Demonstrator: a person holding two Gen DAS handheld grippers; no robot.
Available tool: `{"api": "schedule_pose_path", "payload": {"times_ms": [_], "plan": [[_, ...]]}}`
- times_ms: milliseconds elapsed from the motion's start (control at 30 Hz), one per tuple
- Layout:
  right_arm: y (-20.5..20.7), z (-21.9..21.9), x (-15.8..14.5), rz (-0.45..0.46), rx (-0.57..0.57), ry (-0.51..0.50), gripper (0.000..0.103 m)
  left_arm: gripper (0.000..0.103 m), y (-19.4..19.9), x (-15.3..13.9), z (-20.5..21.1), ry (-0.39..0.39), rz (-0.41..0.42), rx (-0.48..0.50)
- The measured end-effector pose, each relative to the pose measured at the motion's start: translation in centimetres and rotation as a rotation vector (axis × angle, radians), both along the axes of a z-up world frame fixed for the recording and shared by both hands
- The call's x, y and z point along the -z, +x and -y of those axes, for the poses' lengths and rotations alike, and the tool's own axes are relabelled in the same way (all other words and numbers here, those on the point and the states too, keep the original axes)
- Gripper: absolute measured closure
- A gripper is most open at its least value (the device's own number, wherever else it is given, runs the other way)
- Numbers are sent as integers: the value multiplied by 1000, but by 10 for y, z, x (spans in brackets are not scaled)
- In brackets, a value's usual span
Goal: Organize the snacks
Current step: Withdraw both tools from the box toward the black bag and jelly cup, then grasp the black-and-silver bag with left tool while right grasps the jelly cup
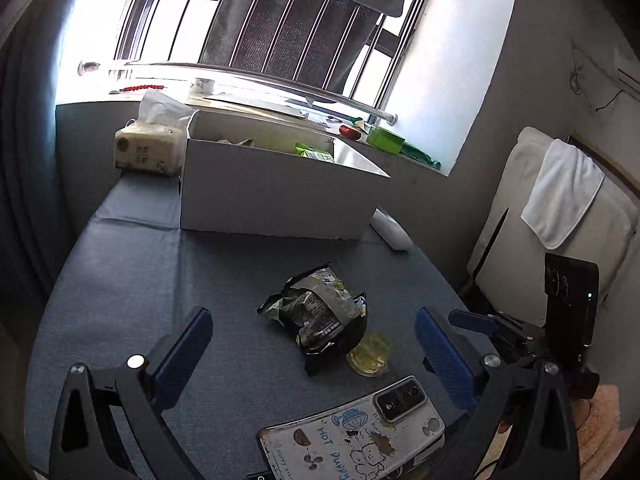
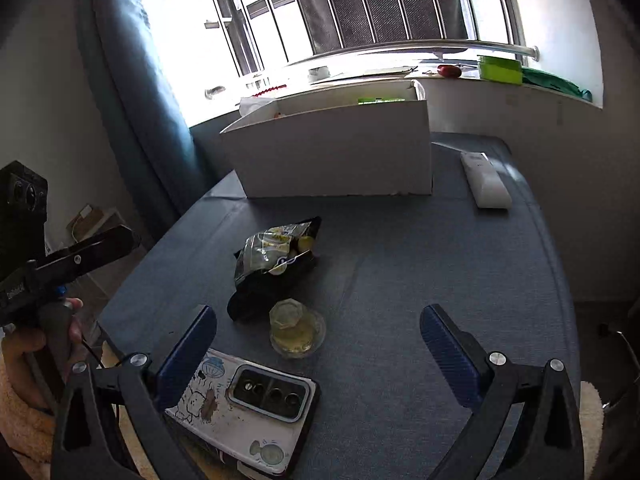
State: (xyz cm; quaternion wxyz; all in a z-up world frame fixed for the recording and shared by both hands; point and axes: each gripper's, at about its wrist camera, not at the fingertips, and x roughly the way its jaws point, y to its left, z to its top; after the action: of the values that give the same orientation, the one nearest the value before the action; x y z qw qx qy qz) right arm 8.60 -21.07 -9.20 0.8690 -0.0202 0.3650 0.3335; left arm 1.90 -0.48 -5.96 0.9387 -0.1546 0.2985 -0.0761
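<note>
Lying beside snack bag: jelly cup, phone, before white box.

1 snack bag, 1 jelly cup, 1 box, 1 phone, 1 remote.

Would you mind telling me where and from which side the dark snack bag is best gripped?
Probably by the crumpled upper half of the snack bag, coming down from above with the left tool, whose fingers already straddle it. The bag lies flat on the blue table, so its raised folds give purchase. Avoid its near corner, which touches the jelly cup.
</note>
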Motion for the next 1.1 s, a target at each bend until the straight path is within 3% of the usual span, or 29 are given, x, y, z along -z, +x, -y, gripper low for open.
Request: {"api": "schedule_pose_path", "payload": {"times_ms": [400,467,500,533,733,900,1100], "plan": [[10,-57,40,-39,-98,-201,2,0,0,4,-4,-6,-12,-2],[16,-56,43,-53,-82,-199,28,0,0,6,-6,-6,-19,-6],[16,-54,42,-25,-50,-223,56,0,1,7,-7,-7,-23,-11],[17,-53,41,-20,-44,-227,62,0,2,9,-8,-9,-27,-14],[17,-30,36,-55,-18,-167,62,0,18,18,0,34,-82,44],[20,3,24,-99,52,-62,62,0,48,31,25,221,-162,116],[25,29,16,-125,122,11,62,0,84,43,51,318,-217,280]]}}
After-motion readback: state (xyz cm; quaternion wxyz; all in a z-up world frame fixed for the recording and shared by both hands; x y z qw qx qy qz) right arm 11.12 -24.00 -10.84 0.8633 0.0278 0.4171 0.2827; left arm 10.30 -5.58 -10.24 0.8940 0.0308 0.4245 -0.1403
